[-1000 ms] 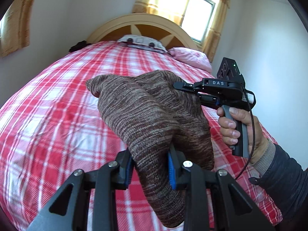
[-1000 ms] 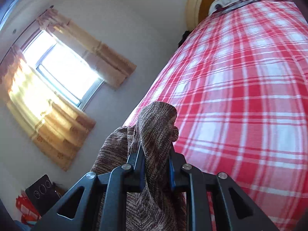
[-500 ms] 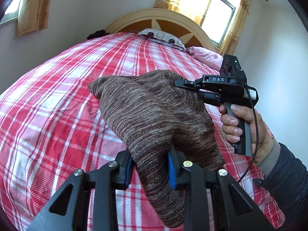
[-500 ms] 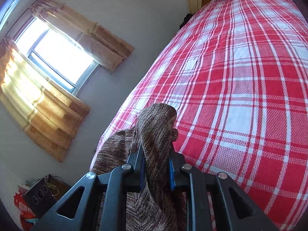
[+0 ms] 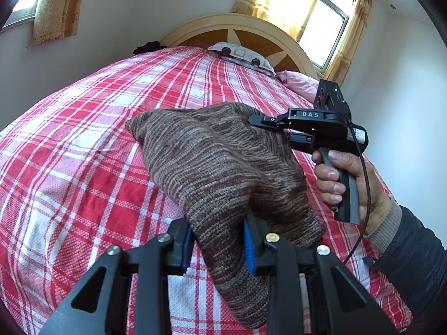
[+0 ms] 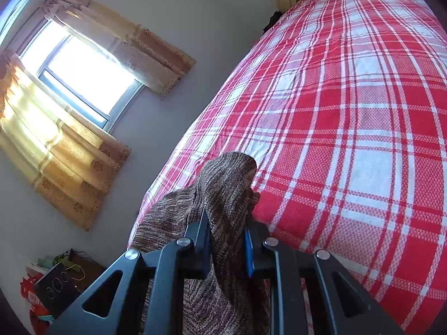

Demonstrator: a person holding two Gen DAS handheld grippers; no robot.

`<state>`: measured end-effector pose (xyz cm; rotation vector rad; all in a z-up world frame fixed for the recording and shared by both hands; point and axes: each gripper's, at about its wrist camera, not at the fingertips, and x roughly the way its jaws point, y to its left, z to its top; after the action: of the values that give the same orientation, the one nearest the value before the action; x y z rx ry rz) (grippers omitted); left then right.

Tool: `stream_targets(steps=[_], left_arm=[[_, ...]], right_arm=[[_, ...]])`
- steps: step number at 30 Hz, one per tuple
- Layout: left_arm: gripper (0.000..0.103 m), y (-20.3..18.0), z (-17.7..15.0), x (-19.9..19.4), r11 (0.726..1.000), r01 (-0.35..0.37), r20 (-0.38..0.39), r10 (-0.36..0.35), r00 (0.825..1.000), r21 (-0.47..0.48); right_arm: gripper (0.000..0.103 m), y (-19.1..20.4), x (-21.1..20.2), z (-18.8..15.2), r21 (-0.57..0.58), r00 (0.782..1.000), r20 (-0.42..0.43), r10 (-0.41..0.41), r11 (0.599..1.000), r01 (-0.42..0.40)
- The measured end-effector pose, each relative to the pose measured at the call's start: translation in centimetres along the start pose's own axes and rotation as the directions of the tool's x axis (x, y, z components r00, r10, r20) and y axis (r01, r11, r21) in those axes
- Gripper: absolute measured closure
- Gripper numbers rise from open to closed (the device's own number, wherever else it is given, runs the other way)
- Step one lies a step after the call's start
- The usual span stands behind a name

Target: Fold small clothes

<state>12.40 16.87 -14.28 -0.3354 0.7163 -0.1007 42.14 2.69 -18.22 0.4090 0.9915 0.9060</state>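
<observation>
Above the red plaid bedspread (image 5: pixel 83 167), I hold a brown knitted garment (image 5: pixel 218 167) stretched between both tools: my left gripper (image 5: pixel 218 245) clamps one bunched edge, my right gripper (image 6: pixel 227 248) pinches another fold, my right hand (image 5: pixel 343 184) wrapping its handle.

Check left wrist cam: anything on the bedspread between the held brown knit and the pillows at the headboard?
Nothing: left wrist view shows only bare red plaid bedspread between the brown knit garment and the patterned pillow; a pink pillow sits off right.
</observation>
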Motion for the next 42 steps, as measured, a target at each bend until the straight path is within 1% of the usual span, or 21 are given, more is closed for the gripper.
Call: stream_targets(steps=[9, 14, 17, 20, 21, 24, 26, 28, 30, 31, 32, 33, 35, 36, 37, 38, 39, 40, 42], left_arm=[[0.073, 0.9, -1.2, 0.3, 0.999, -0.007, -0.028, 0.006, 1.0, -0.047], [0.073, 1.1, -1.6, 0.5, 0.998, -0.014, -0.039, 0.011, 0.999, -0.056], [0.073, 1.6, -2.3, 0.7, 0.998, -0.012, -0.049, 0.008, 0.999, -0.067], [0.073, 1.9, -3.1, 1.0, 0.997, -0.014, -0.06, 0.009, 0.998, -0.077], [0.073, 2.1, -3.3, 1.0, 0.997, -0.015, -0.062, 0.01, 0.998, -0.081], [0.07, 2.4, -3.8, 0.9, 0.995, -0.008, -0.057, 0.003, 0.998, -0.096], [0.064, 2.8, -4.0, 1.0, 0.993, -0.01, -0.061, 0.002, 0.998, -0.119], [0.061, 3.0, -4.2, 0.9, 0.99, -0.008, -0.06, -0.001, 0.998, -0.14], [0.06, 2.9, -4.4, 0.7, 0.989, -0.008, -0.064, -0.001, 0.998, -0.146], [0.056, 2.8, -4.6, 0.5, 0.989, -0.012, -0.064, 0.002, 0.998, -0.145], [0.049, 2.7, -4.8, 0.4, 0.99, -0.022, -0.066, 0.013, 0.998, -0.142], [0.047, 2.6, -5.1, 0.4, 0.99, -0.032, -0.067, 0.023, 0.997, -0.137], [0.047, 2.4, -5.4, 0.4, 0.992, -0.044, -0.064, 0.037, 0.997, -0.122], [0.047, 2.2, -5.5, 0.4, 0.992, -0.054, -0.063, 0.047, 0.997, -0.111], [0.047, 2.0, -5.6, 0.3, 0.993, -0.066, -0.062, 0.06, 0.996, -0.097], [0.047, 1.7, -5.6, 0.4, 0.993, -0.08, -0.065, 0.075, 0.995, -0.082], [0.047, 1.3, -5.6, 0.4, 0.993, -0.097, -0.074, 0.092, 0.993, -0.06], [0.047, 1.0, -5.7, 0.4, 0.994, -0.101, -0.08, 0.097, 0.992, -0.041], [0.047, 0.5, -6.0, 0.3, 0.995, -0.102, -0.103, 0.103, 0.989, 0.017]], right_arm=[[0.084, 0.1, 1.4, 0.0, -0.002, 0.999, -0.02, -0.029, 1.0, 0.029], [0.084, -0.7, 2.6, -0.3, -0.001, 0.995, -0.055, -0.081, 0.997, 0.081], [0.084, -1.2, 3.2, -0.5, 0.007, 0.993, -0.07, -0.093, 0.996, 0.094], [0.084, -1.4, 3.2, -0.7, 0.007, 0.992, -0.075, -0.099, 0.995, 0.1], [0.081, -1.4, 3.0, -0.8, 0.009, 0.992, -0.078, -0.097, 0.995, 0.098], [0.081, -1.2, 1.6, -1.4, 0.012, 0.993, -0.07, -0.095, 0.995, 0.096], [0.08, -0.3, -0.8, -2.5, -0.027, 0.989, -0.068, -0.132, 0.991, 0.13], [0.08, 0.6, -3.4, -4.4, -0.046, 0.99, -0.081, -0.116, 0.993, 0.112], [0.071, 1.4, -5.1, -6.6, -0.059, 0.988, -0.113, -0.106, 0.993, 0.1], [0.071, 2.2, -6.0, -8.7, -0.086, 0.985, -0.134, -0.106, 0.992, 0.095], [0.071, 2.7, -6.4, -10.1, -0.106, 0.982, -0.151, -0.111, 0.99, 0.095], [0.071, 3.3, -6.7, -11.9, -0.134, 0.978, -0.174, -0.111, 0.987, 0.088], [0.071, 3.8, -6.8, -14.0, -0.164, 0.973, -0.188, -0.135, 0.981, 0.104], [0.079, 3.9, -6.5, -14.6, -0.172, 0.969, -0.196, -0.152, 0.978, 0.118], [0.089, 3.9, -6.3, -15.3, -0.186, 0.966, -0.178, -0.19, 0.97, 0.156], [0.097, 3.8, -6.5, -15.5, -0.186, 0.966, -0.161, -0.202, 0.967, 0.171], [0.097, 3.7, -6.7, -15.7, -0.173, 0.969, -0.159, -0.188, 0.972, 0.16], [0.098, 3.7, -6.8, -15.5, -0.171, 0.969, -0.158, -0.19, 0.972, 0.162], [0.098, 4.2, -7.5, -15.8, -0.215, 0.96, -0.144, -0.239, 0.955, 0.205]])
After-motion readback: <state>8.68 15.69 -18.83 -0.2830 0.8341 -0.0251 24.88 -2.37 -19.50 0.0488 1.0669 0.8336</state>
